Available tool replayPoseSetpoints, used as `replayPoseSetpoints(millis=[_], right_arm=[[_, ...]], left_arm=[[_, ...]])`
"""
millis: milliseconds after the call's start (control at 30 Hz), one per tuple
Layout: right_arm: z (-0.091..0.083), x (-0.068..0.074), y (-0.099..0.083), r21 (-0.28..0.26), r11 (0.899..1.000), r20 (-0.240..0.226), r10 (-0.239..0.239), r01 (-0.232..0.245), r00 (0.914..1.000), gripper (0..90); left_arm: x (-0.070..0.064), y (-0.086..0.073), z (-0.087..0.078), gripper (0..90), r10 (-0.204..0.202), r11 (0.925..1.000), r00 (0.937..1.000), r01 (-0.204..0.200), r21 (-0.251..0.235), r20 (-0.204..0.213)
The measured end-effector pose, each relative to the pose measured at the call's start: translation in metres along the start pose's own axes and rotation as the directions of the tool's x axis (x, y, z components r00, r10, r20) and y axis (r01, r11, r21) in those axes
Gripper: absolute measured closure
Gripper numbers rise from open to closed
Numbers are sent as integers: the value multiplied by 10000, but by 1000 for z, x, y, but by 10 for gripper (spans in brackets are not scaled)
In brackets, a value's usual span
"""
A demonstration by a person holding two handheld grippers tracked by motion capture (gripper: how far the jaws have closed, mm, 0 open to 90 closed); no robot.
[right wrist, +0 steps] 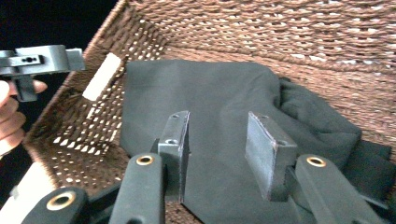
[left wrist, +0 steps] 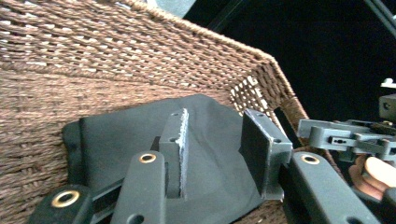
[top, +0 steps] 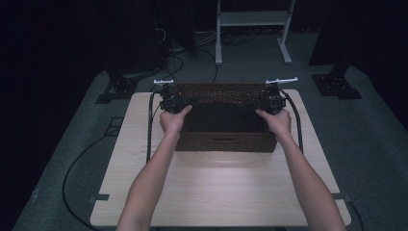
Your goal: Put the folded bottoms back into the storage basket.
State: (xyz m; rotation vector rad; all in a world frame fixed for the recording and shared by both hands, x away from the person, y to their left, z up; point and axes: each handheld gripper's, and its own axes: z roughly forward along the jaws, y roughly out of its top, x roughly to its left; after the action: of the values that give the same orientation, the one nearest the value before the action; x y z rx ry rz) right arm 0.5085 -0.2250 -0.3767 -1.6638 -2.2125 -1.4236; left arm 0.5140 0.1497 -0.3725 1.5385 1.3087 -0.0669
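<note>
Brown woven rectangular basket (top: 226,139) at far centre of pale wooden table (top: 216,187) | black cloth (right wrist: 219,121) inside | left gripper (left wrist: 212,140) and right gripper (right wrist: 217,140) both gape wide, empty, over cloth | basket walls close around.

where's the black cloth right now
The black cloth lies on the bottom of the woven basket at the table's far middle, under both open grippers; the left gripper and right gripper views look down on it.
</note>
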Motion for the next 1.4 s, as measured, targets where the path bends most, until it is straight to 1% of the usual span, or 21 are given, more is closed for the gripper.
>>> replayPoseSetpoints(millis=[100, 200, 233, 300, 367, 433, 500, 700, 800, 867, 933, 1000, 1133, 1200, 1267, 1400], right_arm=[[-2, 1, -2, 46, 9999, -37, -163, 163, 9999, 571], [-4, 3, -4, 41, 9998, -126, -196, 196, 9997, 550], [-4, 3, -4, 15, 9998, -201, -211, 212, 9996, 543], [-5, 4, -5, 13, 9997, -201, -257, 257, 9995, 530], [-6, 5, -6, -36, 9995, -312, -318, 317, 9990, 517], [-7, 6, -7, -34, 9995, -375, -315, 314, 9988, 502], [-7, 6, -8, -66, 9993, -410, -363, 361, 9985, 480], [-9, 7, -12, 1, 9989, -490, -461, 462, 9977, 439], [-10, 9, -14, 15, 9987, -528, -510, 512, 9973, 420], [-10, 10, -15, 8, 9982, -562, -590, 591, 9967, 405], [-11, 11, -15, 34, 9977, -545, -679, 682, 9962, 392], [-13, 13, -15, 10, 9972, -535, -750, 752, 9957, 370], [-17, 16, -16, -4, 9966, -530, -819, 820, 9952, 335], [-20, 17, -16, -44, 9957, -558, -922, 921, 9942, 312], [-21, 18, -17, -58, 9954, -618, -955, 953, 9935, 301], [-24, 19, -18, -90, 9946, -710, -1040, 1036, 9920, 284]], left_arm=[[-3, 0, -4, 591, 67, 9999, 10000, -66, -109, 29], [-5, -1, -7, 571, 97, 9998, 9999, -96, -148, 64], [-5, -1, -8, 560, 121, 9998, 9999, -120, -128, 100], [-6, -2, -9, 533, 54, 9999, 9999, -53, -89, 106], [-6, -3, -10, 492, 32, 10000, 9999, -31, -77, 102], [-6, -4, -13, 476, 59, 9999, 10000, -59, -94, 62], [-6, -4, -14, 454, 49, 9999, 9999, -48, -127, 134], [-10, -6, -18, 403, 173, 9998, 9995, -170, -123, 255], [-13, -7, -19, 357, 187, 9998, 9995, -185, -60, 266], [-14, -6, -22, 323, 256, 9996, 9993, -254, -93, 281], [-16, -6, -24, 299, 291, 9995, 9988, -285, -138, 392], [-19, -7, -26, 275, 410, 9991, 9982, -404, -132, 443], [-22, -8, -28, 249, 548, 9985, 9975, -547, -31, 438], [-23, -8, -28, 231, 564, 9984, 9975, -562, -68, 429], [-23, -8, -29, 216, 541, 9985, 9972, -536, -110, 513], [-25, -10, -30, 187, 646, 9979, 9959, -643, -65, 635]])
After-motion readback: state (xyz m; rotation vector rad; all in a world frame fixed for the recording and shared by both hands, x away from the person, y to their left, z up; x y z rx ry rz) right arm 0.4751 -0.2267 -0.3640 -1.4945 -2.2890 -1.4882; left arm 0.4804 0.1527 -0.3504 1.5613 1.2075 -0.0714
